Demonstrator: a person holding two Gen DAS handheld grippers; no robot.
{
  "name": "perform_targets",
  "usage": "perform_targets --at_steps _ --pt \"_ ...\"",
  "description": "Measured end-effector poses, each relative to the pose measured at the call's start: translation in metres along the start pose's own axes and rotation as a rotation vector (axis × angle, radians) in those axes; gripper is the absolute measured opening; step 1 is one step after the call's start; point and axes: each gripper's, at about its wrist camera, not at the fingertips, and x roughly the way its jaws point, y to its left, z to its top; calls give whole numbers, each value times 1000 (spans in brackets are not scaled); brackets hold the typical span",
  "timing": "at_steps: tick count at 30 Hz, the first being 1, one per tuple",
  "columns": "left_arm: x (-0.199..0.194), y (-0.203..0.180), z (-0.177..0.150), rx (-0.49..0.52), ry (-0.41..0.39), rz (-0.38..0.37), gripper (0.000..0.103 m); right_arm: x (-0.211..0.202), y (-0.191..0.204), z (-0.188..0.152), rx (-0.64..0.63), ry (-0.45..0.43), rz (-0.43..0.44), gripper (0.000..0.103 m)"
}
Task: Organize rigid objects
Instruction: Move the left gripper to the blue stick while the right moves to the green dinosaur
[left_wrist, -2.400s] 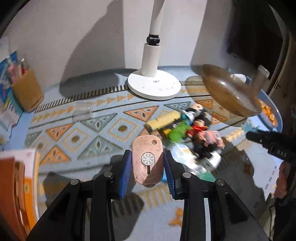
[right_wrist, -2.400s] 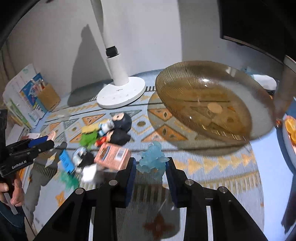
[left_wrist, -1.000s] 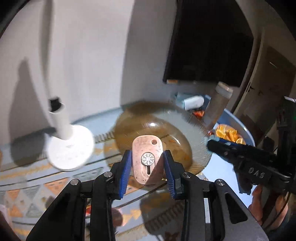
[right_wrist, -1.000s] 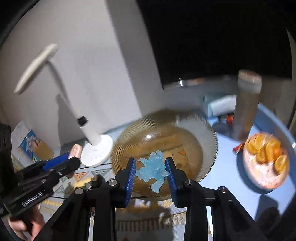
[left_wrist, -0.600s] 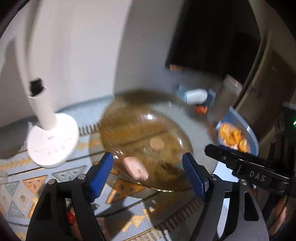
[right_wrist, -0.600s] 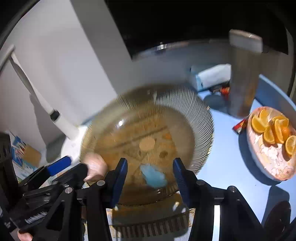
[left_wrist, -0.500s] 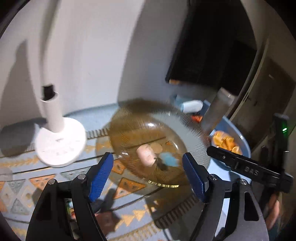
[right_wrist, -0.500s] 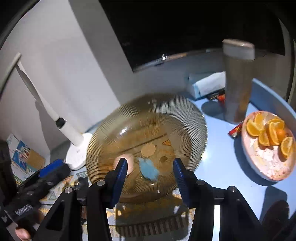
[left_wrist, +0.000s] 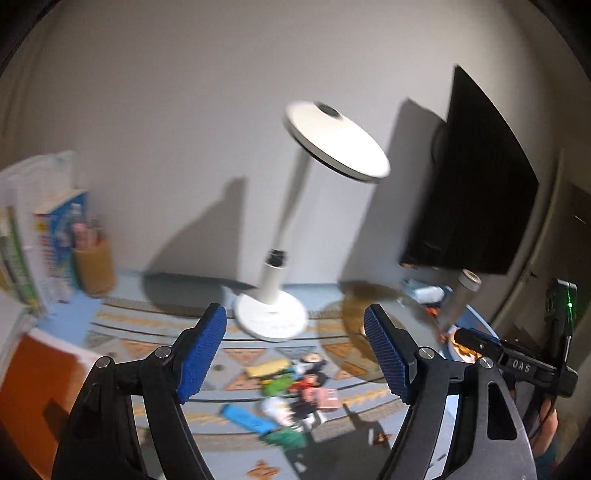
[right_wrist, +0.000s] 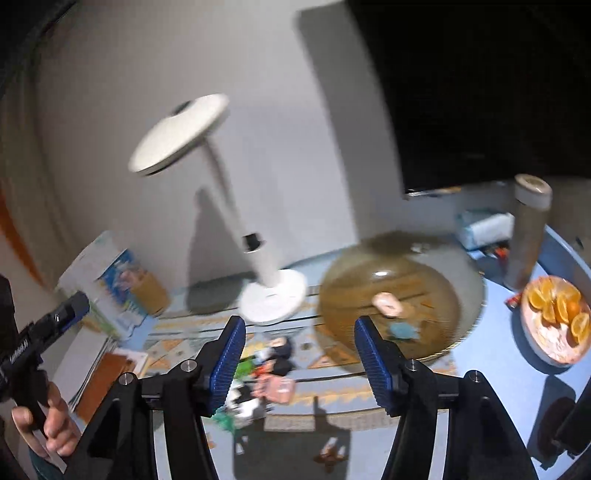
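Pink tag (right_wrist: 387, 305) and blue figure (right_wrist: 402, 329) now lying in amber glass bowl (right_wrist: 469, 325), left gripper (left_wrist: 295, 350) emptied and spread, right gripper (right_wrist: 299, 356) emptied, jaws opening

One white desk lamp (right_wrist: 271, 295), one amber ribbed glass bowl (right_wrist: 469, 299) holding two items: one pink toy (right_wrist: 386, 303) and one pale blue figure (right_wrist: 402, 329). One plate of orange slices (right_wrist: 554, 317), one tall cylindrical bottle (right_wrist: 526, 236), one pile of small toys (left_wrist: 291, 391) too blurred to count, two grippers

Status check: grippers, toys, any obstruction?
Left gripper open, empty; right gripper opening, empty. Pink toy, blue toy in bowl. Toy pile remains.
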Motion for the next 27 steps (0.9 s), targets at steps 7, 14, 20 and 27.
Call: perform_targets --at_steps 7,14,20,27 --pt "-1 41 -38 -43 85 59 76 31 34 -38 -25 134 46 60" --pt "42 69 -102 -69 271 89 76 74 46 -81 -41 270 54 60" --pt "87 88 -145 -90 424 101 76 123 74 -122 -123 373 83 60" --pt "108 96 -160 -116 475 110 76 177 100 -137 -212 421 96 41"
